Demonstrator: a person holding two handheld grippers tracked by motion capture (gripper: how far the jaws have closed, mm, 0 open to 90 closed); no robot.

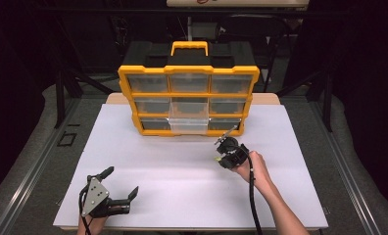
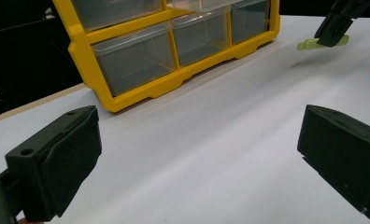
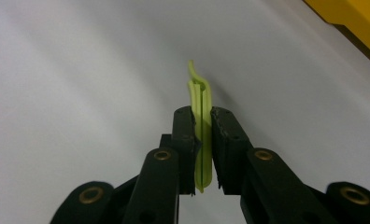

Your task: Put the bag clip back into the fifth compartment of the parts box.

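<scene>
Right gripper [image 3: 202, 154] tight on green clip [image 3: 201, 100] (left gripper [image 2: 197, 158] wide)

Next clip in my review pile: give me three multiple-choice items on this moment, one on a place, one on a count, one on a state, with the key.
1. Where does the yellow drawer organizer stand?
A. at the table's far edge
B. beside the left gripper
C. on the floor

2. How many of its clear drawers are pulled out?
A. none
B. one
C. three

3. What is the right gripper doing?
A. standing open with nothing in it
B. resting on the organizer
C. clamping a thin light-green piece

Key: 1 A, the high view shows it at the far side of the white table. 2 B, only the bottom middle drawer juts forward. 3 C, the right gripper view shows its pads pressed on the light-green piece.
</scene>
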